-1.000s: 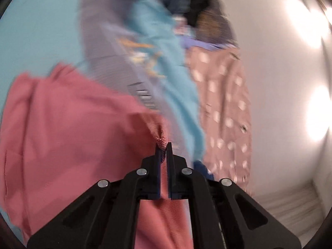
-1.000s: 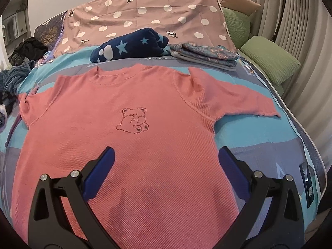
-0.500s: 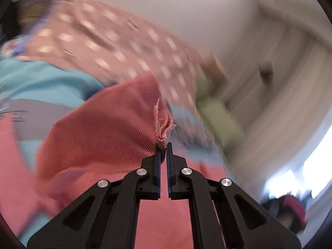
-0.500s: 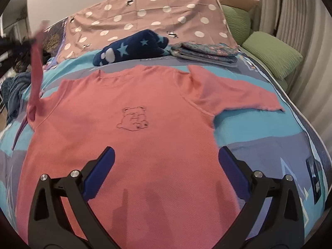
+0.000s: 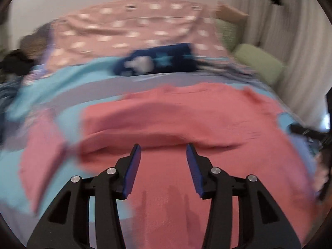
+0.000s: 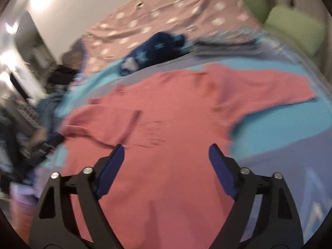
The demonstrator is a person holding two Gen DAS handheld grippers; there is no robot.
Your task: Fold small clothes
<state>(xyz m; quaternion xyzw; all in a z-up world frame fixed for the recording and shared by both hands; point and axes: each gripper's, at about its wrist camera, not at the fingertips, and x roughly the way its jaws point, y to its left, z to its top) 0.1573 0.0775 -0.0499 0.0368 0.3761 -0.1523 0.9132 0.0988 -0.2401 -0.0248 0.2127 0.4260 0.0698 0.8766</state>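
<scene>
While the pink shirt (image 6: 176,137) lies flat on the bed cover (image 6: 280,132), one sleeve is folded over its body and the other sleeve is spread out to the side. The left gripper (image 5: 163,155) is opening above the shirt with nothing between its jaws. The right gripper (image 6: 166,155) is closing, also empty, and hangs over the shirt's lower part. Both pictures are blurred.
</scene>
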